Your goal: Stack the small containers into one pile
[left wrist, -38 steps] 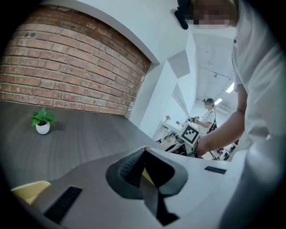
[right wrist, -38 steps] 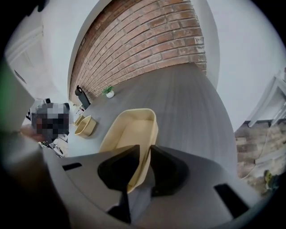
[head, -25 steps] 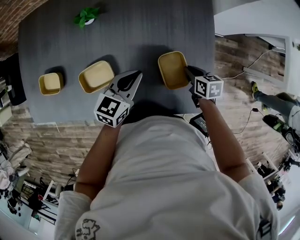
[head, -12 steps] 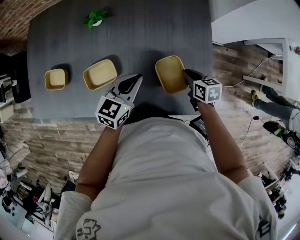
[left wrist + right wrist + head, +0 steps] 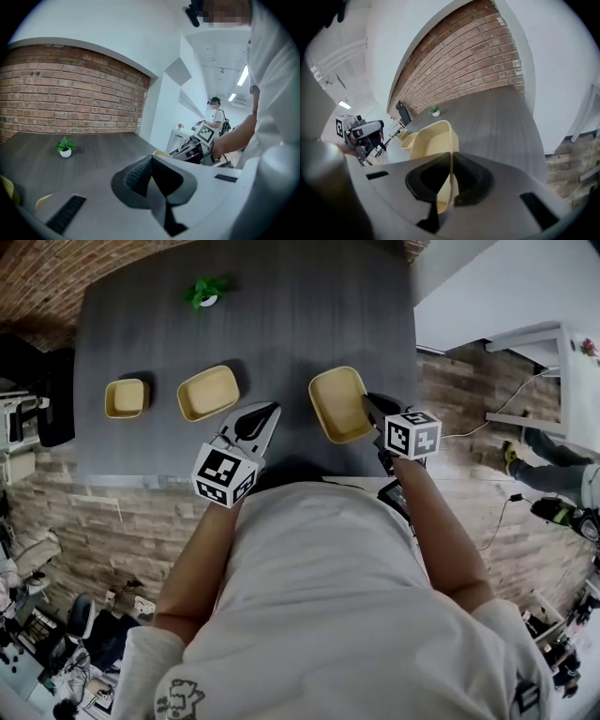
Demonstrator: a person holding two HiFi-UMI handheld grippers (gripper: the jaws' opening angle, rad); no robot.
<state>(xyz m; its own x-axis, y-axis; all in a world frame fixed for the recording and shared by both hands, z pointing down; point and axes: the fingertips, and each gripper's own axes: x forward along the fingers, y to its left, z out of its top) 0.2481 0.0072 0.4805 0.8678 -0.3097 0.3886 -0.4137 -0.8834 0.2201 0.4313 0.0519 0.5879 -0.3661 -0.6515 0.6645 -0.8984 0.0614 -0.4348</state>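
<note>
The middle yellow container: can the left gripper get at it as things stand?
Probably yes. The left gripper is close beside the middle yellow container, with only bare table between them. Its shut jaws must open first.

Pale yellow containers point(image 5: 340, 404), dark grey table point(image 5: 281, 324), red brick wall point(image 5: 70, 93)

Surface point(image 5: 291, 324) is bare beyond the medium container point(image 5: 208, 392), out to the potted plant point(image 5: 208, 292) at the far edge. Left of it: small container point(image 5: 127, 397), narrow gap. Right of it: open strip, then large container point(image 5: 337, 404). Left hand-held gripper point(image 5: 272, 411) occupies its near-right side, not touching.
</note>
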